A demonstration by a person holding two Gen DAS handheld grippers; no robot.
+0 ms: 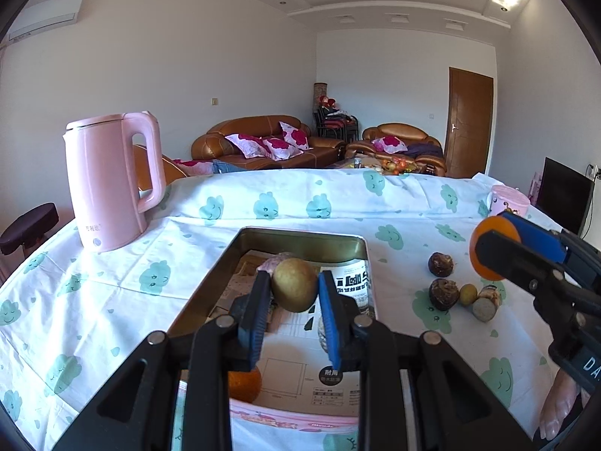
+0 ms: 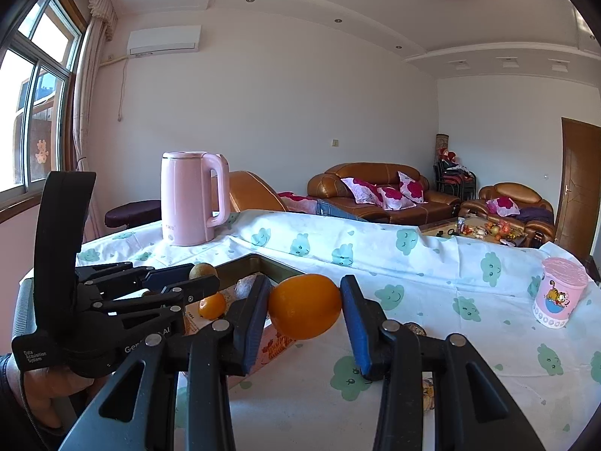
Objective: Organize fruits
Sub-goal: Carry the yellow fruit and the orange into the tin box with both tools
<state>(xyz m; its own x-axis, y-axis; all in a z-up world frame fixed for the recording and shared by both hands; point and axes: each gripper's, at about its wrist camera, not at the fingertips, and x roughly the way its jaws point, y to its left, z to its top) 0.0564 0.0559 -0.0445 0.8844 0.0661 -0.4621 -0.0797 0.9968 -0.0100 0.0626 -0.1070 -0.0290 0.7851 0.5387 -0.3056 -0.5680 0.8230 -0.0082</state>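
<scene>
My left gripper (image 1: 295, 287) is shut on a yellow-green round fruit (image 1: 295, 283) and holds it above the metal tin tray (image 1: 300, 238), which is lined with printed paper. A small orange (image 1: 244, 383) lies in the tray's near corner, and a pale fruit sits behind the held one. My right gripper (image 2: 305, 310) is shut on an orange (image 2: 305, 306), raised above the cloth right of the tray; it also shows in the left wrist view (image 1: 496, 248). Two dark brown fruits (image 1: 443, 293), a small yellow one (image 1: 468, 294) and a cut piece (image 1: 484, 308) lie on the cloth.
A pink kettle (image 1: 109, 184) stands at the far left of the table. A pink cup (image 2: 559, 293) stands at the far right. The table carries a white cloth with green cloud prints (image 1: 112, 293). Sofas stand behind.
</scene>
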